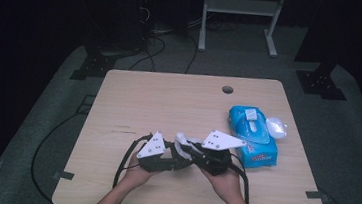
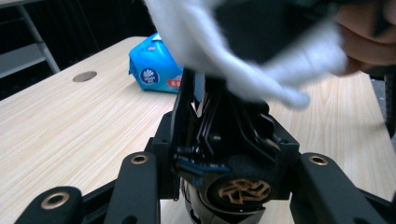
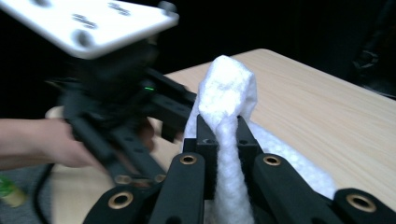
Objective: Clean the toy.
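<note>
The pale wooden bench (image 1: 168, 111) carries a blue plastic wet-wipe pack (image 1: 252, 135) at its right side, well apart from the work near the front edge. There the right tool (image 3: 219, 140) is clamped on a white, crumpled wet wipe (image 3: 227, 100), and the left tool (image 2: 219, 93) stands narrow, its jaws seemingly on the same wipe (image 2: 196, 32), though blur hides the contact. To unfold it well, the person should draw the hands apart gently, keeping both pinches firm. In the right gripper view the wipe rises upright between the jaws, long axis along them.
</note>
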### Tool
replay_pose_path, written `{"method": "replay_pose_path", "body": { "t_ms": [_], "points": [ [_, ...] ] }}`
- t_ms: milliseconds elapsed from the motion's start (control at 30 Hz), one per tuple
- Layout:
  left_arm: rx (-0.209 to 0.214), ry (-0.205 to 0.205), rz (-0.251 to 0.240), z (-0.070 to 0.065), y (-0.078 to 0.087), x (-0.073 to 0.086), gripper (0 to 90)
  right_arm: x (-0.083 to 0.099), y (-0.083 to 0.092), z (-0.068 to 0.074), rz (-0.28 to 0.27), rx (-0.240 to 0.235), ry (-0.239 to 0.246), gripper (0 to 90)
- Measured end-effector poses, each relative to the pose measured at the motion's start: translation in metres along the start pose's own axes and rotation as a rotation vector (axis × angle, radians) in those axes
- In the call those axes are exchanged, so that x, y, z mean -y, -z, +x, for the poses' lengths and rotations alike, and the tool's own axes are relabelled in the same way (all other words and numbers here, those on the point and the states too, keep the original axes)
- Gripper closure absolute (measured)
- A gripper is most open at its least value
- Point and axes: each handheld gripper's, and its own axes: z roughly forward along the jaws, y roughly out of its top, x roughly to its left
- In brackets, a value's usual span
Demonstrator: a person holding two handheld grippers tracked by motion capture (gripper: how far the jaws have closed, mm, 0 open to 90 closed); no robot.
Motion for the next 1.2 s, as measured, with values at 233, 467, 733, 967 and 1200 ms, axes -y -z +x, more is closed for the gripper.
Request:
{"method": "replay_pose_path", "body": {
  "t_ms": [233, 467, 733, 967, 1200],
  "points": [
    [0.006, -0.006, -0.007, 0.000, -0.001, 0.000, 57.6, 0.009, 0.006, -0.013, -0.016, 0.028, -0.075, 85.1],
    [0.001, 0.012, -0.011, 0.002, 0.001, 0.002, 57.5, 0.012, 0.004, -0.020, -0.023, 0.025, -0.087, 85.0],
    [0.010, 0.012, -0.019, 0.003, 0.001, 0.003, 57.5, 0.005, 0.003, -0.008, -0.014, 0.009, -0.031, 85.0],
    [0.005, 0.015, -0.015, 0.006, 0.003, 0.003, 57.5, 0.018, 0.008, -0.027, 0.008, 0.058, -0.111, 85.0],
    [0.006, 0.017, -0.014, 0.005, 0.002, 0.002, 57.5, 0.011, 0.007, -0.019, -0.022, 0.021, -0.088, 85.0]
  ]
}}
